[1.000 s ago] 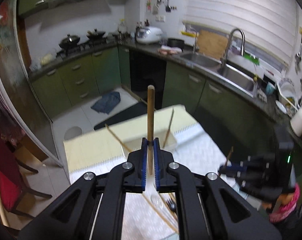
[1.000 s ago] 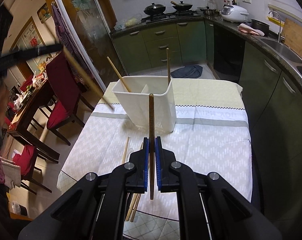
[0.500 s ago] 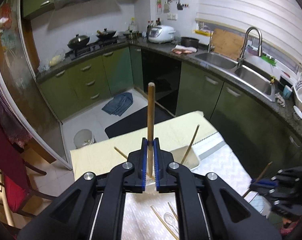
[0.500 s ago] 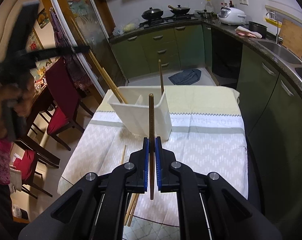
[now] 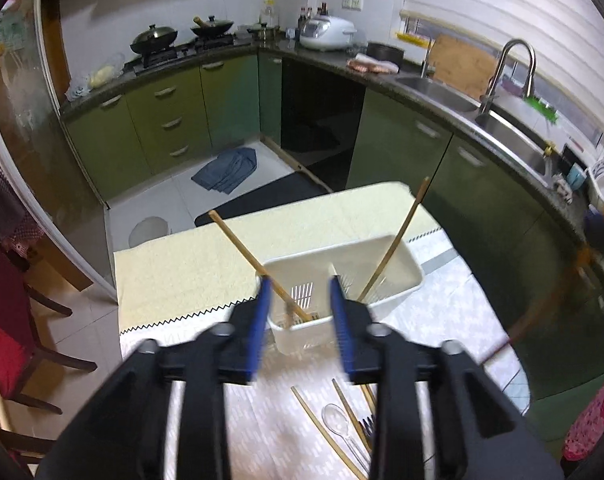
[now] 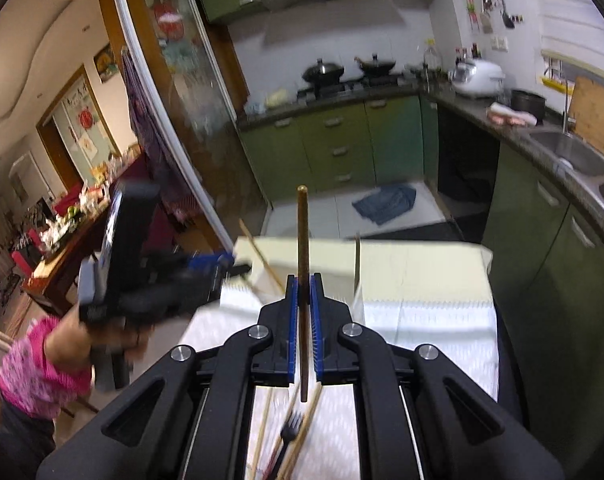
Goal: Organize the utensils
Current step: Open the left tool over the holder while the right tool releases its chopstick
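Observation:
A white divided utensil holder [image 5: 397,268] stands on the table with chopsticks [image 5: 242,246] leaning in its compartments. My left gripper [image 5: 300,292] is open and empty right above the holder's near-left compartment. My right gripper [image 6: 303,286] is shut on a brown chopstick [image 6: 302,232] held upright above the table; the holder is mostly hidden behind it. The left gripper also shows blurred in the right wrist view [image 6: 210,266]. Loose chopsticks [image 5: 325,428], a clear plastic spoon [image 5: 335,420] and a dark fork [image 6: 290,434] lie on the near tablecloth.
The table carries a white patterned cloth [image 5: 441,312] with a yellow cloth [image 5: 190,268] at its far end. Green kitchen cabinets [image 5: 174,116] and a sink counter [image 5: 501,120] surround it. Red chairs [image 5: 6,320] stand to the left.
My left gripper has opened and its chopstick now leans in the holder. My right gripper has risen and tilted up, still gripping its chopstick.

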